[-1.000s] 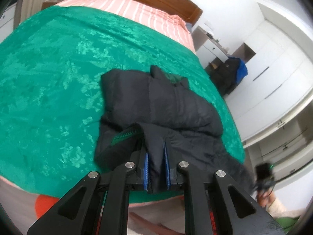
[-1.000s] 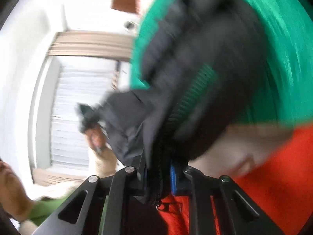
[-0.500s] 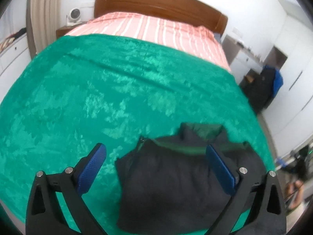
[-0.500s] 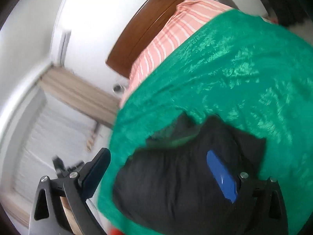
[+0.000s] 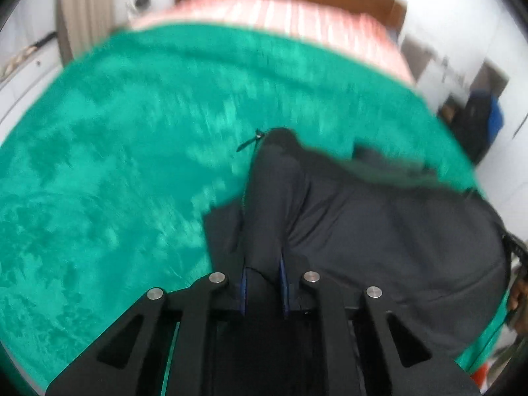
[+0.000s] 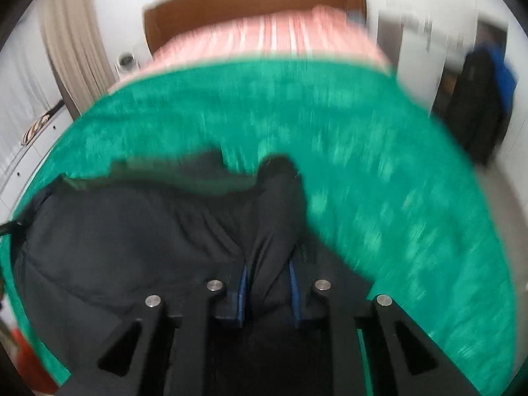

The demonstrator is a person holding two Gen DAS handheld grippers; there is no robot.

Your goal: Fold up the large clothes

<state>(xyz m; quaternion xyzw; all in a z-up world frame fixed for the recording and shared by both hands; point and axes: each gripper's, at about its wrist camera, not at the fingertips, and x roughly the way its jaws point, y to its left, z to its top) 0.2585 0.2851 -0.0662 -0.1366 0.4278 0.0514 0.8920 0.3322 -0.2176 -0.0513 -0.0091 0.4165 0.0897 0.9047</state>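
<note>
A dark puffer jacket (image 5: 379, 231) lies bunched on the green bedspread (image 5: 115, 165), its zipper pull sticking out at the far left corner. My left gripper (image 5: 264, 264) is shut on a raised fold at the jacket's left side, with fabric pinched between the blue pads. In the right wrist view the jacket (image 6: 115, 231) spreads to the left, and my right gripper (image 6: 269, 267) is closing on a ridge of cloth at its right side. Fabric fills the gap between its pads. Both views are blurred.
Beyond the green bedspread (image 6: 396, 181) are a pink striped sheet (image 6: 264, 39) and a wooden headboard (image 6: 247, 3). A dark bag with blue (image 6: 485, 99) hangs at the right by white cupboards. A curtain (image 6: 72, 43) hangs at the left. A hand (image 5: 518, 293) shows at the right edge.
Both grippers let go of the jacket, stood wide open over it half a second ago, and have now dropped and closed on folds at its left and right sides.
</note>
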